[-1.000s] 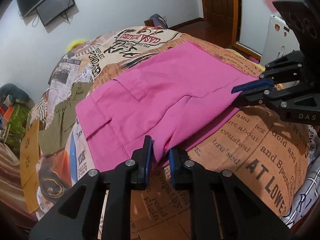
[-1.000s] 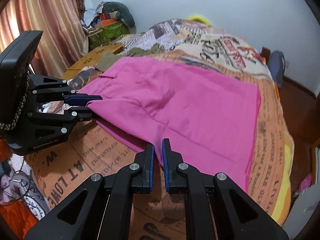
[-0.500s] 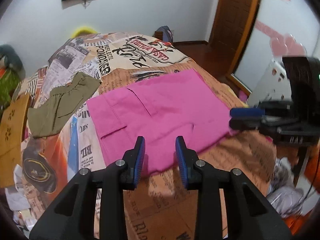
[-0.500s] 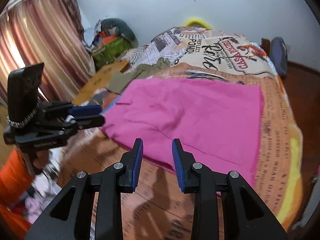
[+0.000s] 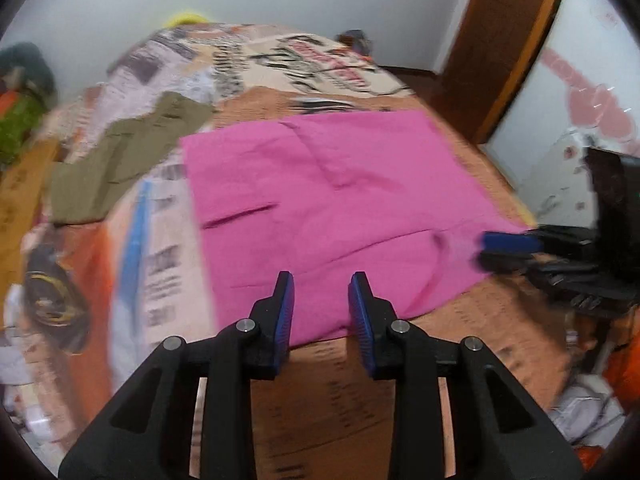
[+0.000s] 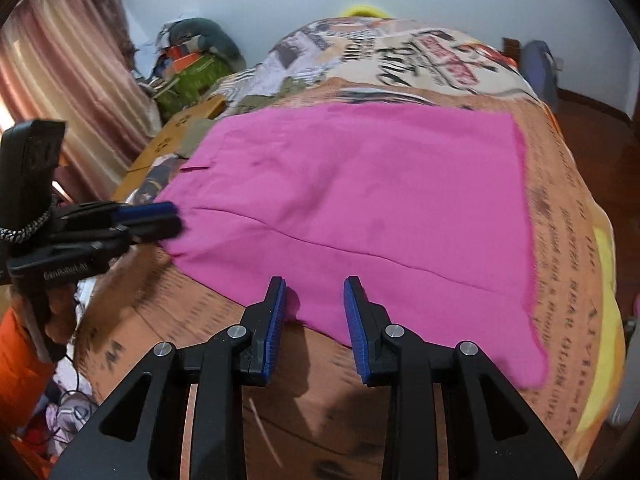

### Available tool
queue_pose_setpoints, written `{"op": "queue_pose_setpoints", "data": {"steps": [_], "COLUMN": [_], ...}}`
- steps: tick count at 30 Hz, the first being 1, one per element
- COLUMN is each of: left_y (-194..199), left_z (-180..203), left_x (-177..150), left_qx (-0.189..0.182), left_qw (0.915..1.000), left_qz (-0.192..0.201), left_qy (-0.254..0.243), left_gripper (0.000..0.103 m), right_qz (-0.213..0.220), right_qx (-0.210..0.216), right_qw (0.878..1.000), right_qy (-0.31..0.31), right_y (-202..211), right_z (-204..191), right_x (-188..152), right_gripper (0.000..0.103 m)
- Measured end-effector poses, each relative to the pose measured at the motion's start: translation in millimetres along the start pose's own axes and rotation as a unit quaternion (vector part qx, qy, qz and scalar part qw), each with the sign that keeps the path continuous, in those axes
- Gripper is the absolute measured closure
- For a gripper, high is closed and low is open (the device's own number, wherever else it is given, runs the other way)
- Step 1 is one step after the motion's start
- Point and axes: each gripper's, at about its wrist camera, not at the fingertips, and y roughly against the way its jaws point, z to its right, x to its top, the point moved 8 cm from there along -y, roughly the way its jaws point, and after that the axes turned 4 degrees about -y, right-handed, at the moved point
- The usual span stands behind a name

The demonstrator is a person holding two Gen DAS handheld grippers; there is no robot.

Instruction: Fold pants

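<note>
The pink pants [image 5: 332,200] lie folded flat on the printed bedspread [image 5: 360,380], also seen in the right wrist view [image 6: 380,200]. My left gripper [image 5: 320,300] is open and empty, just above the pants' near edge. My right gripper [image 6: 314,304] is open and empty over the near edge of the pants. The right gripper also shows at the right of the left wrist view [image 5: 504,248], by the pants' corner. The left gripper shows at the left of the right wrist view [image 6: 160,220], by the other near corner.
An olive garment [image 5: 124,160] lies on the bed left of the pants. A wooden door [image 5: 508,40] stands at the back right. A cardboard box [image 6: 180,132], piled clutter [image 6: 192,64] and a curtain [image 6: 68,80] are left of the bed.
Both grippers let go of the pants' near edge, opened and drew back. The pants now lie flat on the bed.
</note>
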Motion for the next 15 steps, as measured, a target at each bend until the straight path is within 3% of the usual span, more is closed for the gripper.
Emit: {"op": "queue_pose_setpoints", "data": {"steps": [5, 11, 13, 15], "left_y": [7, 9, 8, 8], "left_z": [-17, -19, -17, -16], "left_x": [-12, -17, -17, -19], "left_qx": [-0.025, -0.018, -0.011, -0.008], "left_qw": [0.9993, 0.9992, 0.9993, 0.9991], "left_qz": [0.005, 0.013, 0.019, 0.024], "left_qy": [0.028, 0.033, 0.032, 0.033], "left_gripper": [0.072, 0.072, 0.072, 0.072], "right_qz": [0.002, 0.004, 0.007, 0.007], "right_qx": [-0.027, -0.080, -0.085, -0.081], "right_qw": [0.998, 0.995, 0.994, 0.994], "right_qy": [-0.051, -0.063, -0.069, -0.074], "right_y": [9, 17, 19, 18], "right_z": [41, 72, 80, 82], "right_x": [-11, -21, -22, -22], "right_gripper": [0.076, 0.076, 0.068, 0.067]}}
